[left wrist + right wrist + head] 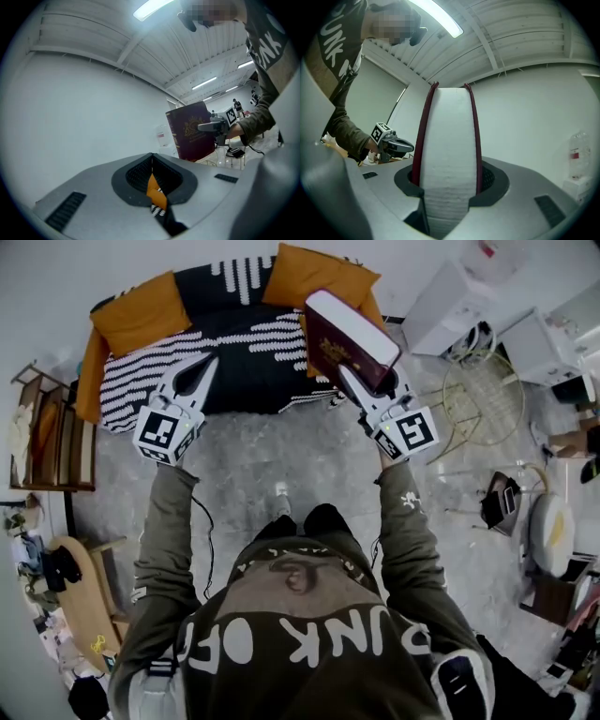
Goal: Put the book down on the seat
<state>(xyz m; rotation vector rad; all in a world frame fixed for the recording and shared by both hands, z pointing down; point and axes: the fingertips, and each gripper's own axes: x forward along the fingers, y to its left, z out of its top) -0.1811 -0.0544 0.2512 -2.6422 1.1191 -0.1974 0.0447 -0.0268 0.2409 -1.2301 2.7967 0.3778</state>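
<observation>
The book [349,334] is up in the air at the upper middle of the head view, tilted over the sofa seat [234,352] and not yet touching it. The right gripper [366,382] has it by one lower end. In the right gripper view the jaws are clamped across the book's thickness, with the white page block [447,154] filling the gap and a maroon cover pressed against each side.

The left gripper [200,369] hangs at the upper left of centre, above the striped seat. Its jaws are together with nothing between them.

It looks like a thick hardback, so I'd guess it is stiff and fairly heavy. The cover seems smooth enough to slide. Held near one end, most of its weight hangs past the jaws, so it could swing or creep in the grip. A hold nearer the middle of the long edge would steady it. The seat looks soft, between orange cushions [141,310], so landing should be gentle.
</observation>
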